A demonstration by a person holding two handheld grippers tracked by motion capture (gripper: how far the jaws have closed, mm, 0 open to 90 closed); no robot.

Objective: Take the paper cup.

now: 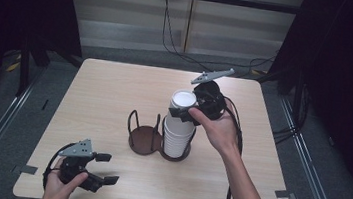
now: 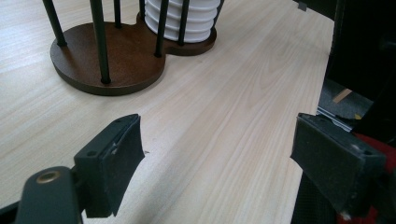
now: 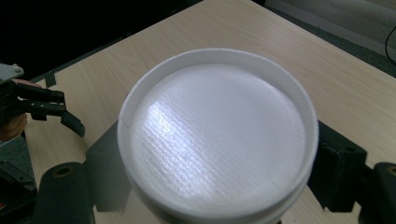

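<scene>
Matt white paper cups [image 1: 179, 125]; dark glossy wooden holder base [image 2: 122, 56]; pale smooth wood-grain table [image 1: 115, 87]

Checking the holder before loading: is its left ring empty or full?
Empty: the holder's left ring shows bare wooden base, while the white cups fill the right.

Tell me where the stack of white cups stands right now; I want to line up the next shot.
In the high view the stack of white cups stands right of table centre, in the right ring of the brown two-ring holder, with the right gripper around its top cup.
</scene>
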